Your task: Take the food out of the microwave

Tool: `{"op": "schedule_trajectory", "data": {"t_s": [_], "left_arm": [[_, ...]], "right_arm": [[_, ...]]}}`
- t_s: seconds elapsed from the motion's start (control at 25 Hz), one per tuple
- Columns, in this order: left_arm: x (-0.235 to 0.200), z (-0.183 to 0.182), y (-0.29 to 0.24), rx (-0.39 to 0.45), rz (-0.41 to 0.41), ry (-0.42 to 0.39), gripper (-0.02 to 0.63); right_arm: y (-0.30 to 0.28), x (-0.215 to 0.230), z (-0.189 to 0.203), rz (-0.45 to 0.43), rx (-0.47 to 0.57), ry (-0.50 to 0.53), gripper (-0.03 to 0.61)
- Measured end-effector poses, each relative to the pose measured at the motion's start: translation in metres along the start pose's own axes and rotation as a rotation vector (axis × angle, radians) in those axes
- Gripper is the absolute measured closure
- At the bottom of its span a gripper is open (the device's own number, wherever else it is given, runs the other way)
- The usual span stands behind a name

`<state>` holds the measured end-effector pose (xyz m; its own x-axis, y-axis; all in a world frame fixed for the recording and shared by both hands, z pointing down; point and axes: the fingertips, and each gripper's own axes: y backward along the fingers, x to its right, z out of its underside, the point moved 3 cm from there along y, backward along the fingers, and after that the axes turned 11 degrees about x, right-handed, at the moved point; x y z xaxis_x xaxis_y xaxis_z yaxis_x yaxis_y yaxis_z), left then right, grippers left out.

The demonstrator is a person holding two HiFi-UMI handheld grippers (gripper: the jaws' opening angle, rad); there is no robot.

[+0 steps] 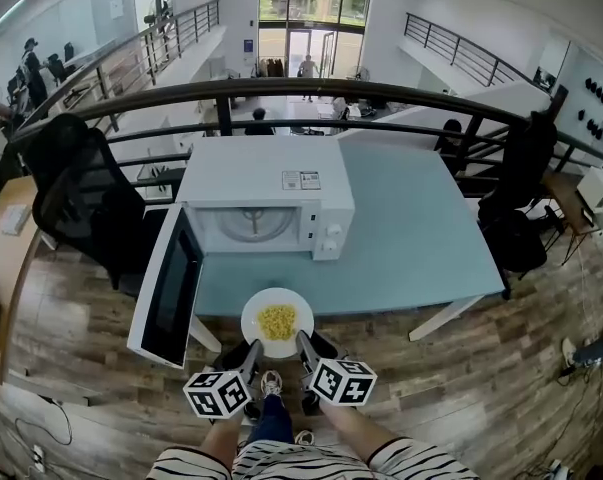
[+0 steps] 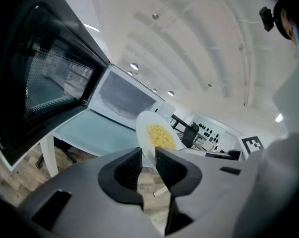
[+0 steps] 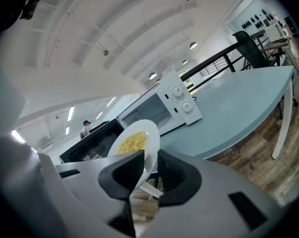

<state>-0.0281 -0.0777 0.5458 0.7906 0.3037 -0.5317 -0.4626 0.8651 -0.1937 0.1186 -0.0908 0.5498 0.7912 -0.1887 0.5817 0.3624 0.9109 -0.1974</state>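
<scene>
The left tool point(image 2: 148, 155) and the right tool point(image 3: 150, 161) each pinch the near rim of the white plate point(image 1: 299, 306), holding it and its yellow food point(image 1: 277, 321) in the air over the near edge of the counter point(image 1: 411, 238). Beyond stands the microwave point(image 1: 271, 178), nothing inside, its door point(image 1: 169, 288) swung wide to the left. The food looks already out, so the next move is probably to set the plate level on bare counter before easing both grips.

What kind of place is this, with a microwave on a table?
Probably an open office on an upper level: a railing overlooks a lower floor with people, and a black office chair stands beside the table.
</scene>
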Motion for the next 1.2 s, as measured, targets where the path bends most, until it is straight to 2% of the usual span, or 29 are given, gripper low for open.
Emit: {"op": "schedule_trajectory", "data": {"t_s": [0.6, 1.2], "left_arm": [[0.033, 0.03, 0.043, -0.046, 0.041, -0.023, 0.517], [0.042, 0.045, 0.067, -0.063, 0.044, -0.022, 0.517]], "right_arm": [[0.065, 0.002, 0.011, 0.011, -0.018, 0.007, 0.485], [0.09, -0.001, 0.022, 0.011, -0.029, -0.012, 0.491]]}}
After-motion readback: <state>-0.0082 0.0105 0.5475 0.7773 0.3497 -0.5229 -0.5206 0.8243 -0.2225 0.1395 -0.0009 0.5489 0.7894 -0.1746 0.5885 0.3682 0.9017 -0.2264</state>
